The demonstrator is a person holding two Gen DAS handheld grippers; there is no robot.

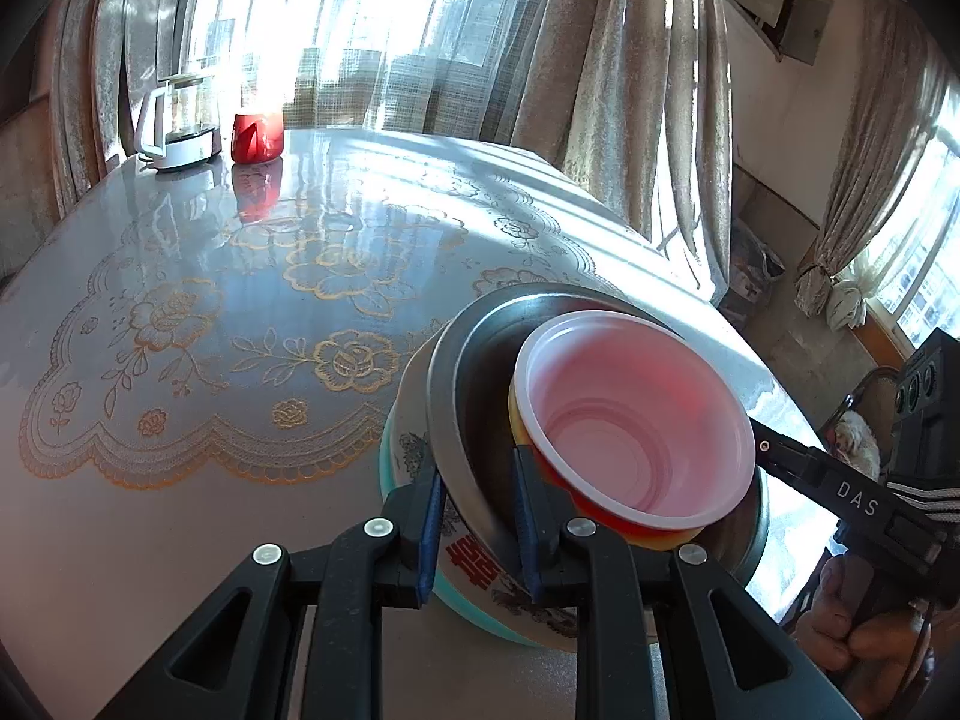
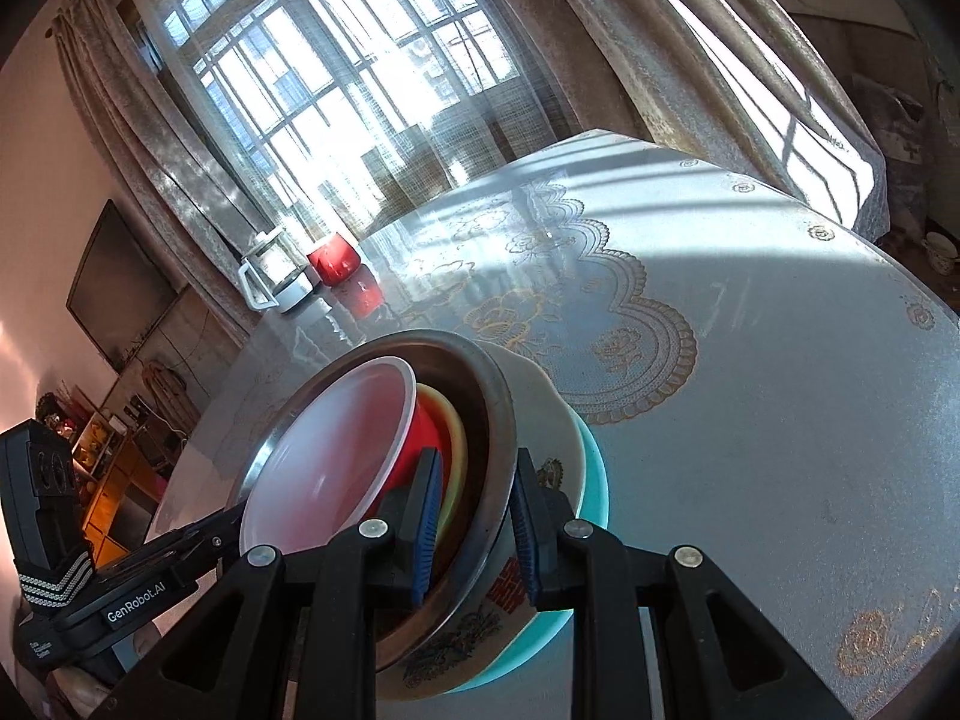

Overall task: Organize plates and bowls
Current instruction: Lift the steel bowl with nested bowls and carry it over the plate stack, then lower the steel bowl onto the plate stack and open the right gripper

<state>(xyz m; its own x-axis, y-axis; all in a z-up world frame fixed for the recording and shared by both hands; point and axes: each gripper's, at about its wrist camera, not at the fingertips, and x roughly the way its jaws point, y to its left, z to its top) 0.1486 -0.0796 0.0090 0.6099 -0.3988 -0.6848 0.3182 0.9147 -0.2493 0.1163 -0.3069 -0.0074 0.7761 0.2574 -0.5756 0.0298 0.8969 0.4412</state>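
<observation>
A nested stack of bowls stands on the table: a teal bowl (image 1: 480, 615) at the bottom, a white patterned ceramic bowl (image 1: 465, 564), a steel bowl (image 1: 474, 372), a yellow bowl (image 1: 654, 537), and a red bowl with a white inside (image 1: 636, 420) on top. My left gripper (image 1: 477, 531) is shut on the steel bowl's near rim. My right gripper (image 2: 477, 531) is shut on the steel bowl's rim (image 2: 498, 432) from the opposite side; it also shows in the left wrist view (image 1: 840, 480). The stack (image 2: 558, 420) looks tilted in the right wrist view.
A glass kettle on a white base (image 1: 177, 126) and a red cup (image 1: 257, 137) stand at the table's far edge by the curtained window. The table (image 1: 210, 330) has a glossy lace-patterned cover. A chair (image 1: 864, 414) stands to the right.
</observation>
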